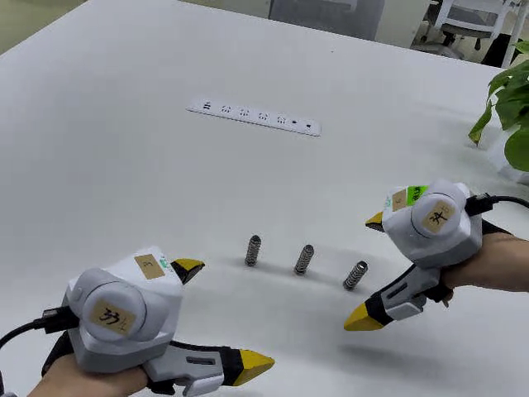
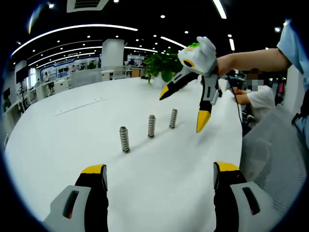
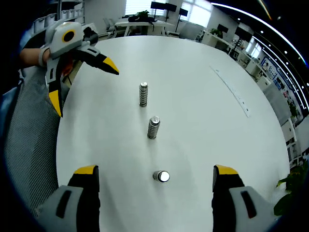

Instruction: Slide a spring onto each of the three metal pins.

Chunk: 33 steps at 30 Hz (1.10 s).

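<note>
Three upright metal pins stand in a row on the white table, each with a spring coiled around it: the left one [image 1: 253,250], the middle one [image 1: 304,259] and the right one [image 1: 355,275]. In the left gripper view the same three appear as the near pin [image 2: 124,139], the middle pin [image 2: 151,126] and the far pin [image 2: 173,118]. My left gripper [image 1: 221,316] is open near the table's front left, short of the row. To the right of the right pin my right gripper [image 1: 369,269] hangs open, looking down on that pin [image 3: 161,176]. Nothing is between either pair of jaws.
A white power strip [image 1: 254,117] lies flat further back on the table [image 1: 124,149]. A green plant [image 1: 506,107] stands at the right edge. Office chairs [image 1: 467,21] stand beyond the far edge, and a seated person [image 2: 258,96] appears in the left gripper view.
</note>
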Each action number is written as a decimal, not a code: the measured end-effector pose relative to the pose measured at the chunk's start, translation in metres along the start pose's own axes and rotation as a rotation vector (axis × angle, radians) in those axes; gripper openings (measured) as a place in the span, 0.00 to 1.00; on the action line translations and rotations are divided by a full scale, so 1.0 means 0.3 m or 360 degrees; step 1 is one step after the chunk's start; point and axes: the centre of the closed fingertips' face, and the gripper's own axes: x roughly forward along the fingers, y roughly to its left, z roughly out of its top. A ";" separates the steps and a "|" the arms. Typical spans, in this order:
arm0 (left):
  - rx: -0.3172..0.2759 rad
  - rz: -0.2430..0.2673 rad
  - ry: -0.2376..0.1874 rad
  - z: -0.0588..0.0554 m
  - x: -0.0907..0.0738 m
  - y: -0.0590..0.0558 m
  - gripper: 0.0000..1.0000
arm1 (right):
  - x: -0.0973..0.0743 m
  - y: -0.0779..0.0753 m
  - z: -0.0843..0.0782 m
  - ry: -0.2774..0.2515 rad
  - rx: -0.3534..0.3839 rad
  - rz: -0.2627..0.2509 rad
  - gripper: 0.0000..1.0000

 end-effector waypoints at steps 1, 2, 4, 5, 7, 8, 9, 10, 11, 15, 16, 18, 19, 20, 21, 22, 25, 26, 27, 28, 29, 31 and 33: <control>0.0011 0.0018 -0.0008 0.005 -0.001 0.005 0.93 | -0.005 0.005 0.002 -0.0043 0.0050 -0.0015 0.99; 0.0021 0.0037 -0.0013 0.008 -0.003 0.012 0.93 | -0.009 0.008 0.002 -0.0067 0.0072 -0.0021 0.99; 0.0013 0.0059 -0.0025 0.012 -0.004 0.021 0.93 | -0.020 0.009 -0.011 -0.0100 0.0115 -0.0049 0.99; 0.0011 0.0063 -0.0027 0.014 -0.005 0.021 0.93 | -0.025 0.010 -0.012 -0.0119 0.0130 -0.0058 0.99; 0.0016 0.0077 -0.0030 0.015 -0.007 0.027 0.93 | -0.039 0.007 -0.014 -0.0169 0.0178 -0.0112 0.99; 0.0013 0.0081 -0.0034 0.016 -0.007 0.029 0.93 | -0.048 0.009 -0.015 -0.0203 0.0210 -0.0129 0.99; 0.0010 0.0081 -0.0035 0.016 -0.007 0.030 0.93 | -0.054 0.012 -0.016 -0.0221 0.0225 -0.0133 0.99; 0.0008 0.0079 -0.0035 0.015 -0.006 0.029 0.93 | -0.061 0.016 -0.020 -0.0231 0.0231 -0.0137 0.99; 0.0003 0.0074 -0.0030 0.012 -0.005 0.029 0.93 | -0.068 0.019 -0.028 -0.0239 0.0257 -0.0151 0.99; 0.0015 0.0062 -0.0012 0.009 -0.002 0.019 0.93 | -0.088 0.046 -0.057 -0.0241 0.0296 -0.0163 0.99; 0.0019 0.0062 -0.0011 0.010 -0.001 0.019 0.93 | -0.097 0.058 -0.060 -0.0244 0.0292 -0.0181 0.99; 0.0018 0.0061 -0.0010 0.010 0.000 0.019 0.93 | -0.111 0.074 -0.057 -0.0284 0.0348 -0.0192 0.99; 0.0017 0.0063 -0.0007 0.009 0.001 0.018 0.93 | -0.119 0.082 -0.055 -0.0316 0.0383 -0.0200 0.99; 0.0015 0.0065 -0.0006 0.008 0.001 0.019 0.93 | -0.125 0.085 -0.058 -0.0331 0.0403 -0.0205 0.99; 0.0009 0.0069 -0.0006 0.007 -0.001 0.021 0.93 | -0.135 0.091 -0.061 -0.0344 0.0421 -0.0225 0.99; 0.0006 0.0073 -0.0008 0.007 -0.001 0.023 0.93 | -0.140 0.098 -0.063 -0.0351 0.0432 -0.0232 0.99; -0.0002 0.0087 -0.0014 0.009 -0.004 0.028 0.93 | -0.142 0.121 -0.082 -0.0367 0.0486 -0.0260 0.99; -0.0007 0.0096 -0.0015 0.009 -0.005 0.032 0.93 | -0.142 0.126 -0.088 -0.0380 0.0520 -0.0272 0.99; -0.0012 0.0103 -0.0016 0.007 -0.006 0.036 0.93 | -0.141 0.133 -0.089 -0.0392 0.0543 -0.0275 0.99; -0.0021 0.0114 -0.0019 0.008 -0.007 0.039 0.93 | -0.141 0.144 -0.088 -0.0403 0.0550 -0.0274 0.99; -0.0026 0.0121 -0.0021 0.008 -0.007 0.040 0.93 | -0.142 0.153 -0.087 -0.0404 0.0548 -0.0279 0.99; -0.0031 0.0125 -0.0038 0.012 -0.010 0.046 0.93 | -0.141 0.169 -0.082 -0.0408 0.0564 -0.0281 0.99; -0.0047 0.0126 -0.0045 0.011 -0.011 0.050 0.93 | -0.143 0.175 -0.070 -0.0434 0.0618 -0.0279 0.99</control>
